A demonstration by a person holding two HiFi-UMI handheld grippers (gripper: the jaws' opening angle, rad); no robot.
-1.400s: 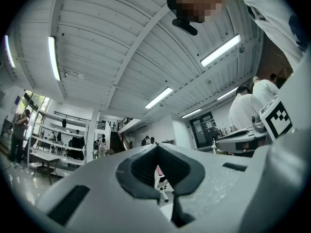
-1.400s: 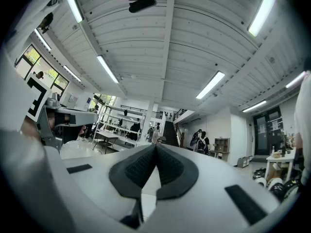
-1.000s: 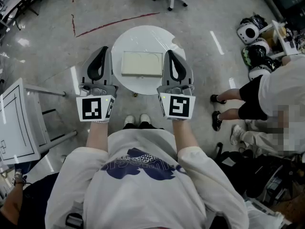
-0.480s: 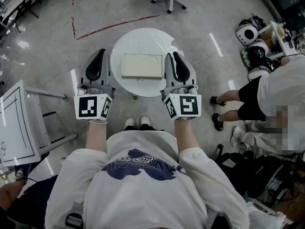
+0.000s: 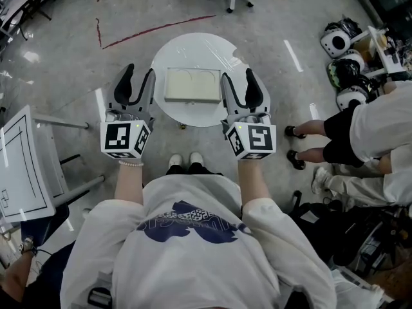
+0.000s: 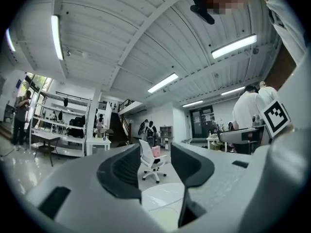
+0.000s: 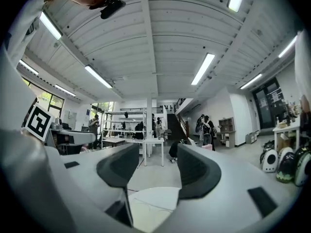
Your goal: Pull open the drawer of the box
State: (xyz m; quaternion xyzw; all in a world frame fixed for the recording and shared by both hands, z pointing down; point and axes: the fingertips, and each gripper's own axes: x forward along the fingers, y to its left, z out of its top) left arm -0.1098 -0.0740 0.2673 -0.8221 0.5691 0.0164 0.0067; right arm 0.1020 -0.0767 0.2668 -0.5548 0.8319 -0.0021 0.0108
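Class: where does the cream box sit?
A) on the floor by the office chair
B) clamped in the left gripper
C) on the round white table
C: the cream box lies flat on the round white table; the left gripper, its jaws opening, holds nothing.

A flat, cream-coloured rectangular box (image 5: 191,85) is lying on top of a round white table (image 5: 193,49), sitting close to its middle and a little toward the table's near edge. It is resting level, its long sides running left to right. Its outline is showing as one plain rectangle, the drawer looking pushed in.
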